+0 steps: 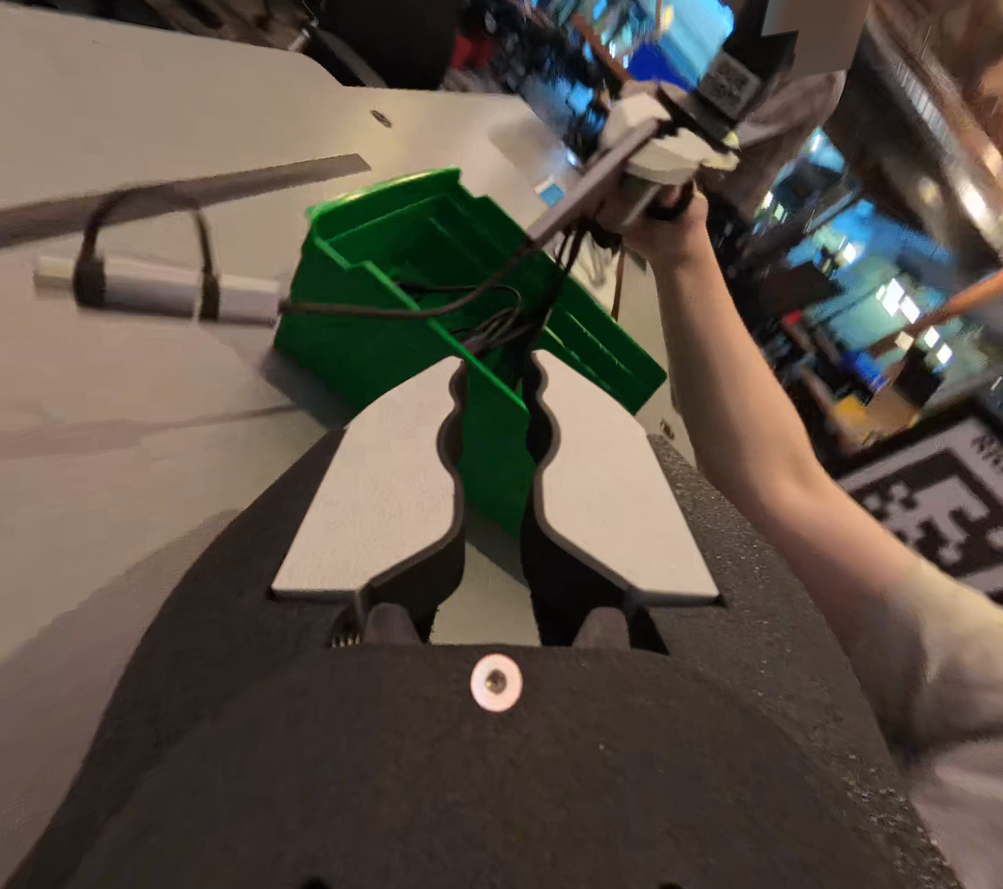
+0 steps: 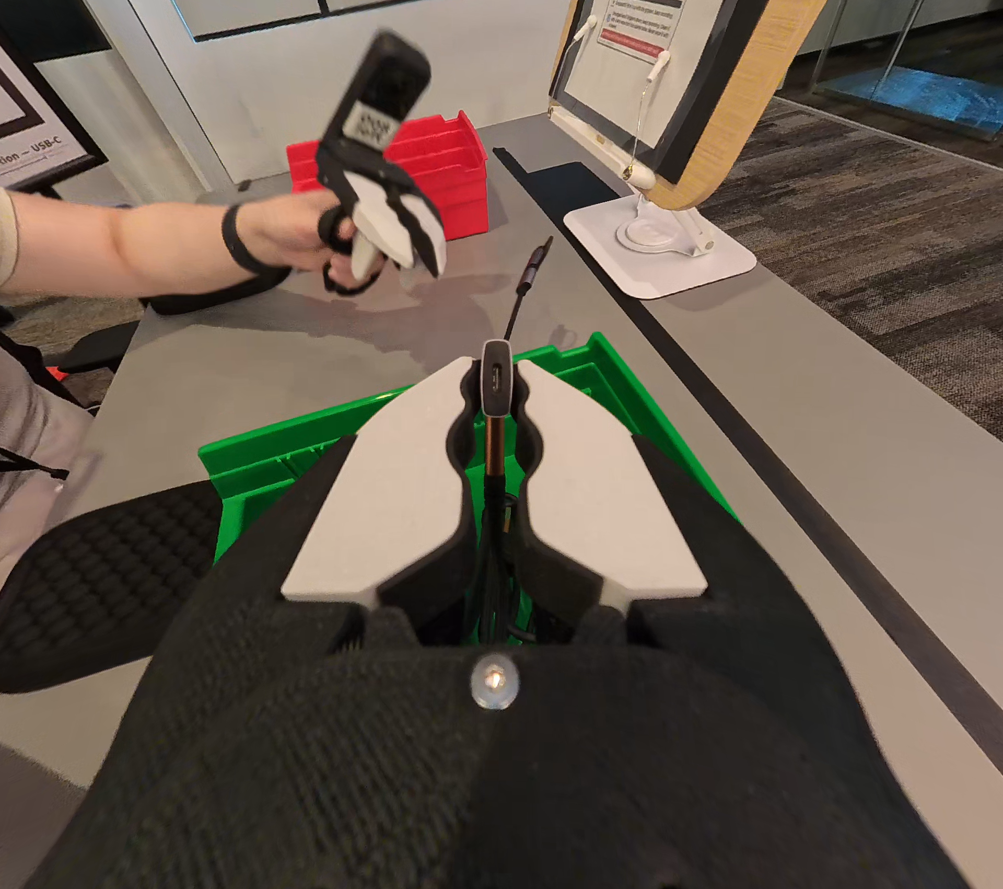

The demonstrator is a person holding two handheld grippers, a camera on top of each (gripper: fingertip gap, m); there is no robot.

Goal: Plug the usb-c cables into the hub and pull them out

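- Left wrist view: my left gripper [image 1: 496, 369] hangs over the near corner of the green bin [image 1: 380, 352]; fingers parted w/ a clear gap, nothing between them; green wall and dark cable show through the gap
- Same view: black usb-c cables [image 1: 488, 325] lie tangled inside the bin; one lead runs out over the bin's left wall to a white bar [image 1: 157, 290] lying on the grey table [image 1: 135, 113], just left of the bin; two black straps loop over that bar
- Same view: above the bin's far right side the right gripper [image 1: 646, 157] sits in a bare hand [image 1: 659, 225]; it clamps the grey hub [image 1: 583, 192], which slants down toward the bin; cords drop from the hub's low end into the bin; pic is blurred, ports not readable
- Right wrist view: my right gripper [image 2: 496, 377] is closed on the hub [image 2: 496, 381], seen end-on w/ one port facing the camera, above the green bin [image 2: 282, 450]; a copper-coloured sleeve and black cords hang below it between the fingers, into the bin
- Same view: beyond the bin a loose dark cable plug [image 2: 534, 265] sticks up over the table [image 2: 271, 374]
- Same view: left gripper [image 2: 418, 260] hovers far-left of the bin, held in a hand [image 2: 293, 233] w/ a black wrist strap; red bin [image 2: 445, 168] behind it; a tablet stand [image 2: 667, 233] far-right of the green bin
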